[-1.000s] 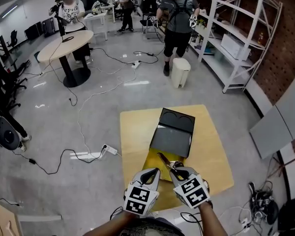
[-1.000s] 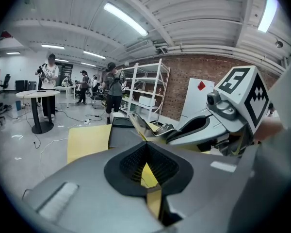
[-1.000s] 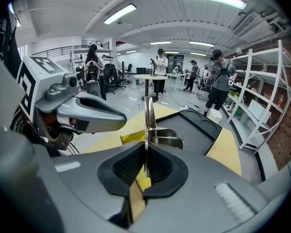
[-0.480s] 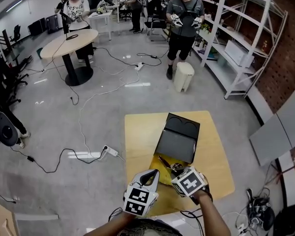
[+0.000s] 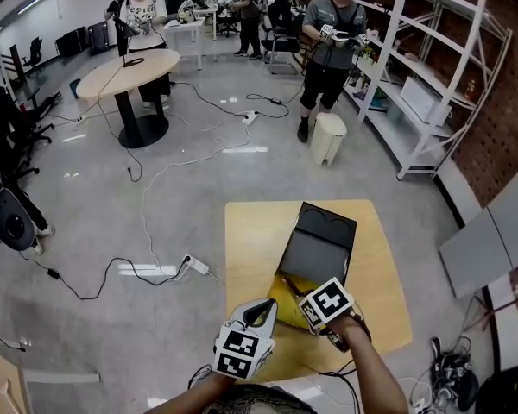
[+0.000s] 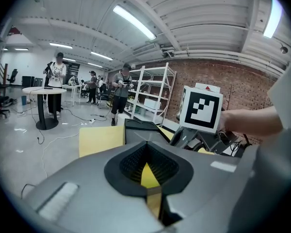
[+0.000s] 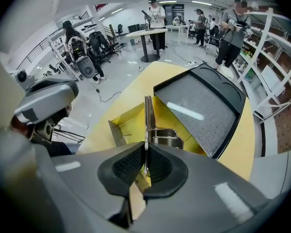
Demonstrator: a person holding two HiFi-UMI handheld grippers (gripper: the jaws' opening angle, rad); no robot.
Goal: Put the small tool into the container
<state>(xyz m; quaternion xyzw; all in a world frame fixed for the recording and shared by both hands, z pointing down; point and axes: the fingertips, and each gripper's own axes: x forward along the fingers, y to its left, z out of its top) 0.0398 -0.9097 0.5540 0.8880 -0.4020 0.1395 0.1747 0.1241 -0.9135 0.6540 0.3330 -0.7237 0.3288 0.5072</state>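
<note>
My left gripper [image 6: 147, 166] fills the foreground, jaws pressed together with nothing caught between them, just a sliver of yellow table [image 6: 101, 139] showing through the gap. Beyond, the black container [image 6: 141, 126] sits toward the table's right edge. A marker cube [image 6: 200, 108] rides up just right of it, with 1 hand [image 6: 250, 123] behind.

A lab-like workshop hall is shown: a bare grey floor [image 5: 86, 222] crossed by cables [image 5: 145, 222], white metal shelves [image 5: 432, 84] along a brick wall [image 5: 501, 102] at the right, and a round table [image 5: 128, 69] with people [image 5: 332, 37] at the far end.
</note>
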